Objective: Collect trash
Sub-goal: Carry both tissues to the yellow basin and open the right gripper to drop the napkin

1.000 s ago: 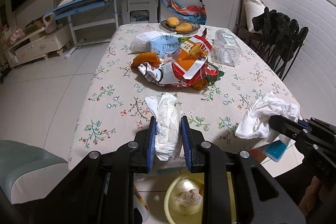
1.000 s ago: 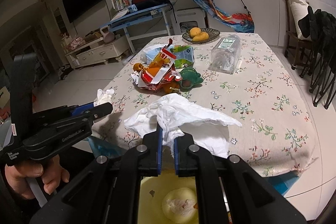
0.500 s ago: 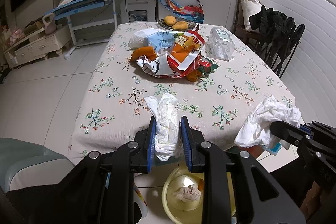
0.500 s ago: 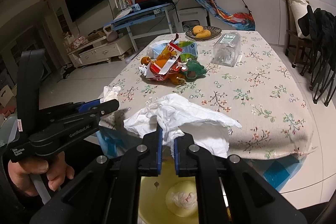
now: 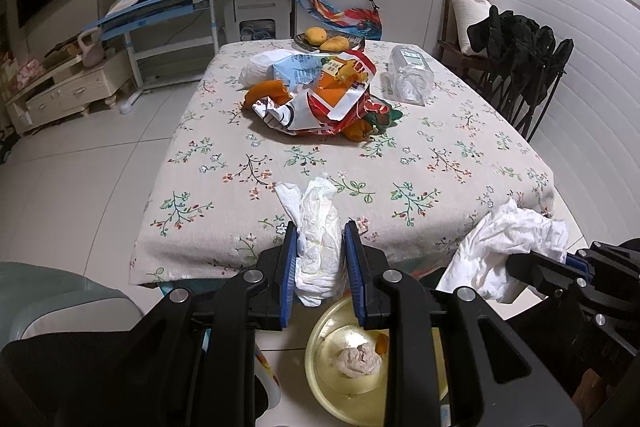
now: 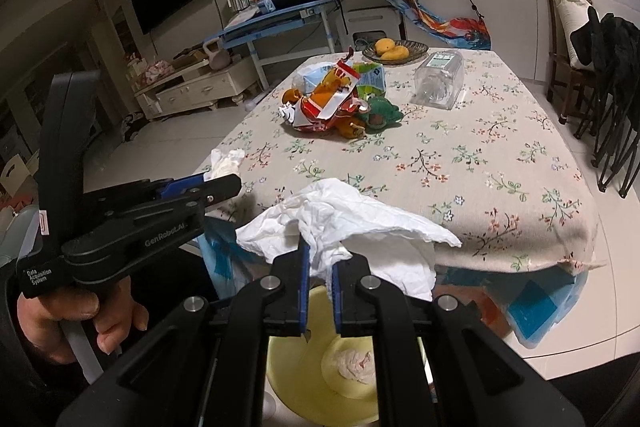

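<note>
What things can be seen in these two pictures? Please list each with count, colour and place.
tissue wad: one, white, in left gripper
tissue sheet: one, white, in right gripper
bin: one, yellow, floor below grippers, wad inside
wrapper pile: several, red, orange, blue, table middle
plastic bottle: one, clear, lying on table
fruit plate: one, dark, two yellow fruits, far edge
table: one, floral cloth
left gripper: shut on wad
right gripper: shut on sheet
hand: one, holding left gripper

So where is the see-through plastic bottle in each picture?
Left wrist view: the plastic bottle lies on its side at the far right of the table.
Right wrist view: the same bottle lies upper middle.
Shared landmark: the fruit plate just behind it.
</note>
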The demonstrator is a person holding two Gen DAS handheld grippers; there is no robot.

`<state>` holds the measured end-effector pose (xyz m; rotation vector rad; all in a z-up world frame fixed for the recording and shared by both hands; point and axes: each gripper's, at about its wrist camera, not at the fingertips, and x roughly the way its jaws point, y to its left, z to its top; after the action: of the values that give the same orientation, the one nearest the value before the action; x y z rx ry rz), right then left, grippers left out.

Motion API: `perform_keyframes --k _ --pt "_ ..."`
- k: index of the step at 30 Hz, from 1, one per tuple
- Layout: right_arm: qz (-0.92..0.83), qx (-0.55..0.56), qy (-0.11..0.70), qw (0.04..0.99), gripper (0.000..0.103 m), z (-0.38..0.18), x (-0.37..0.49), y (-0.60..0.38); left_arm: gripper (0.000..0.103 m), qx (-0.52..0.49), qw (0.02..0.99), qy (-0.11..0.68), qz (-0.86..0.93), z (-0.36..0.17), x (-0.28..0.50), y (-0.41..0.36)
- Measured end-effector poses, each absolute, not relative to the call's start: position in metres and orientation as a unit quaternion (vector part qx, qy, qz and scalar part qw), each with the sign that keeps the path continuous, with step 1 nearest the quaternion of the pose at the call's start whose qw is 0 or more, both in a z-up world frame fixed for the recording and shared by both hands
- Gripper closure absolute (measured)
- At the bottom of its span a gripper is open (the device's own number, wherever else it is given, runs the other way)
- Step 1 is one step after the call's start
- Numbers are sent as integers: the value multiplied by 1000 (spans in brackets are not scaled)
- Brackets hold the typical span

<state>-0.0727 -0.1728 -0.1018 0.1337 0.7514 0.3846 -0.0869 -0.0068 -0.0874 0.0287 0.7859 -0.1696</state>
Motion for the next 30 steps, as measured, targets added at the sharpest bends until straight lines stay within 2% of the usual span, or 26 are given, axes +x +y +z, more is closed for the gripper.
perform_keyframes --k 16,30 --pt "182 62 388 901 92 -112 -85 -174 81 28 916 389 -96 -94 -95 -17" --pt "193 47 440 876 91 -134 -88 -161 81 55 901 412 -124 -115 -108 -38"
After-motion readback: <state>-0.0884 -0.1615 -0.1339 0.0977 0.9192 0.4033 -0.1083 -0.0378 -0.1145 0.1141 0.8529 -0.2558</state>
